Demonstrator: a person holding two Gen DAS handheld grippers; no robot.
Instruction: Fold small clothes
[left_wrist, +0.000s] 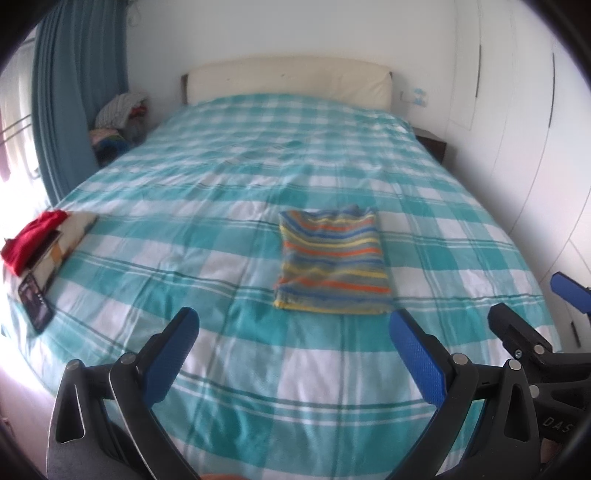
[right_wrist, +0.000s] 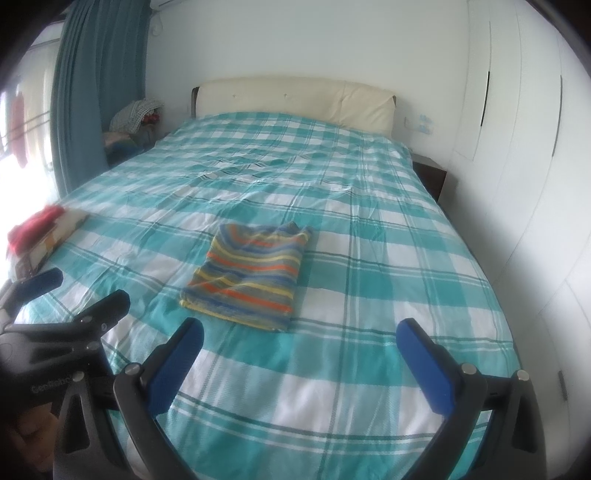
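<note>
Striped garment (left_wrist: 332, 262) looks done — it lies as a compact, roughly rectangular packet flat on the checked bedspread (left_wrist: 229, 177), edges fairly square, only the far corner slightly ruffled. I'd judge this piece finished. What may be left: a red garment (left_wrist: 31, 240) sits unfolded on some books or papers at the bed's left edge, and a heap of clothes (left_wrist: 118, 110) is piled beside the headboard by the curtain — can't tell whether either belongs to the job. Left gripper (left_wrist: 291, 325) has its jaws wide apart, holding nothing, hovering above the near end of the bed; the packet is just ahead of it, slightly toward its right finger, not touching. Right gripper (right_wrist: 301, 338) is likewise spread open and empty, beside the left one; from its view the packet sits ahead and toward its left finger, clear of both pads. Neither tool contacts cloth. Next move is likely toward the red piece, well apart to the left.
</note>
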